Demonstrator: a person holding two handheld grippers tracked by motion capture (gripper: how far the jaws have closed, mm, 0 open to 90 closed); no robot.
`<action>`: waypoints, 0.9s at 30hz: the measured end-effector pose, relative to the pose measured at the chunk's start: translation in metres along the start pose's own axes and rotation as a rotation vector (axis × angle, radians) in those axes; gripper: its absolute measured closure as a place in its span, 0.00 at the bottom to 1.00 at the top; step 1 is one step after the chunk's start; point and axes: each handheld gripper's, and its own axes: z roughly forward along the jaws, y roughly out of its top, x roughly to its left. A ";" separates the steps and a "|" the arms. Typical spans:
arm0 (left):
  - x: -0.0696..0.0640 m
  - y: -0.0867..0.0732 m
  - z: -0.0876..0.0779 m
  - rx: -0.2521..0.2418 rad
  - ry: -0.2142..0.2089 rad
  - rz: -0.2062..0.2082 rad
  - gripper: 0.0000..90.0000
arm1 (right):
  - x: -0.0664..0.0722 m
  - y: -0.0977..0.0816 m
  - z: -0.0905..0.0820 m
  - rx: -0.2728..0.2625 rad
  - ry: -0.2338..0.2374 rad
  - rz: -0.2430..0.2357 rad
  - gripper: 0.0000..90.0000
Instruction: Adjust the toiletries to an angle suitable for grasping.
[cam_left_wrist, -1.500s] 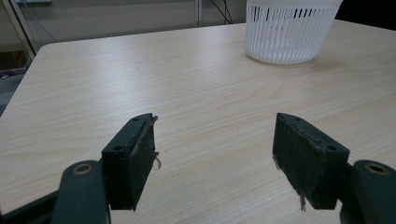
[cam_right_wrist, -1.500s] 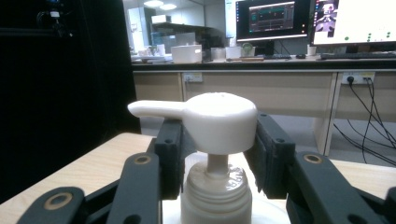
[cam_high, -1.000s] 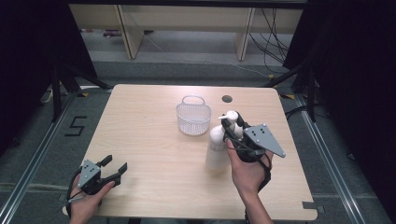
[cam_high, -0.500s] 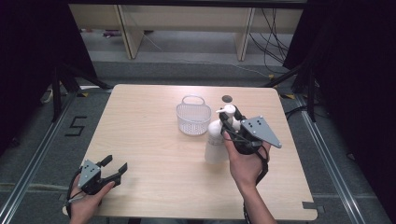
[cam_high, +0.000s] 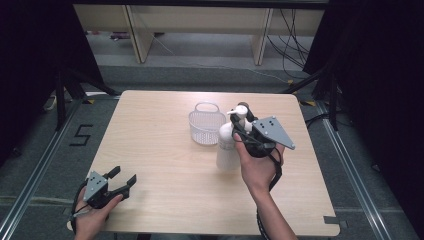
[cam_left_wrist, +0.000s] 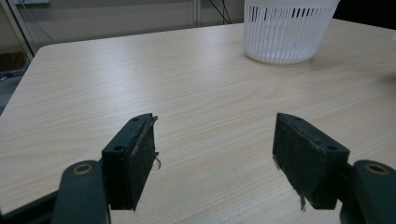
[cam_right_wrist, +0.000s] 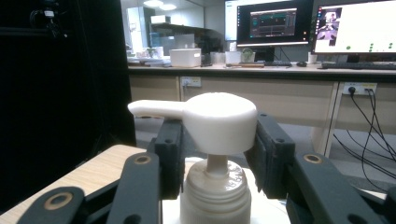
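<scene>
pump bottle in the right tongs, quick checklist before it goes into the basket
1. Grip: the right tongs close on the pump bottle around its neck, just under the pump head. Ok.
2. Bottle upright: it stands vertical beside the basket. Ok.
3. Basket ready: it sits upright on the table, handle at the far rim; nothing seen inside it. Ok.
4. Bottle lifted off the table: its base is hard to see in the high view. Cannot tell.
5. Left tongs out of the way: open, at the near left corner, nothing between the pads. Ok.
6. Fit: whether the tall bottle will stand steady in the basket. Cannot tell.
</scene>
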 end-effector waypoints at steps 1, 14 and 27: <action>0.000 0.000 0.000 0.000 0.000 0.000 0.33 | 0.000 0.000 0.001 -0.002 0.004 -0.001 0.67; 0.000 0.000 0.000 0.000 0.000 0.001 0.33 | 0.004 0.008 0.012 -0.017 -0.006 -0.007 0.67; 0.000 0.000 0.000 -0.001 -0.002 0.001 0.33 | 0.008 0.018 0.023 -0.025 -0.017 -0.015 0.67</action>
